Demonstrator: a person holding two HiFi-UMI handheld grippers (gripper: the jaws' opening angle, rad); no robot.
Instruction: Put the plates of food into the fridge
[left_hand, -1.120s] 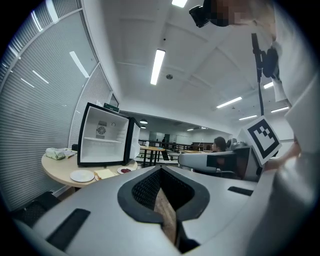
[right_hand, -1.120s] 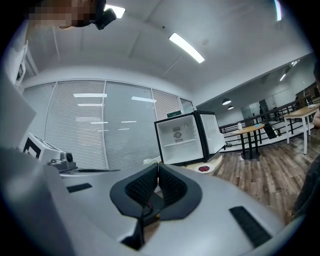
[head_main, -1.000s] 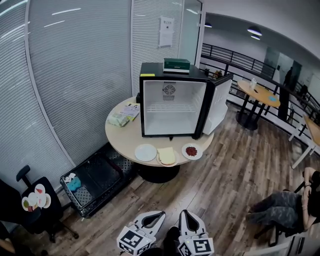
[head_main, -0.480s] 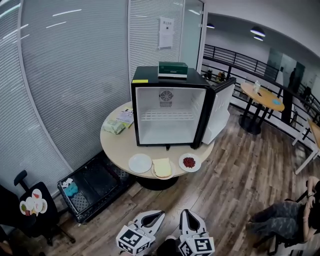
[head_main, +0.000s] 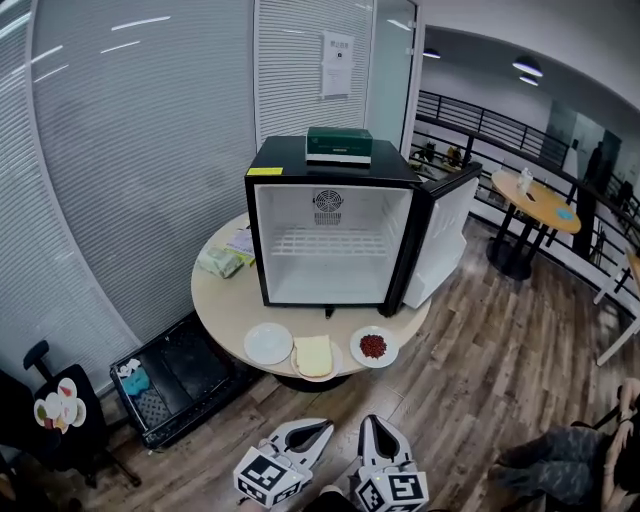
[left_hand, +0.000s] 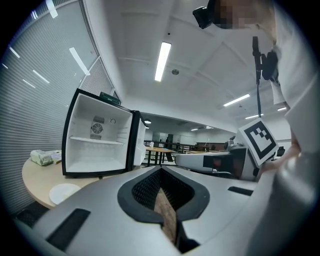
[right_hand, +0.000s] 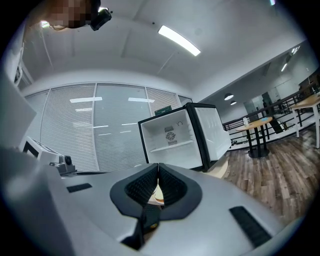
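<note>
- Open fridge (head_main: 330, 240) and worktop (head_main: 222, 305) are drawing nearer: approach under way.
- Three plates (head_main: 314, 356) are waiting at worktop's front edge.
- Both left tongs (head_main: 322, 427) and right tongs (head_main: 365, 423) are riding pressed together, empty.

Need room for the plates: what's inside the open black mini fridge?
Inside the black mini fridge: one white wire shelf and a round fan grille on the back wall; shelf and floor look bare. Pockets on the open door cannot be made out.
</note>
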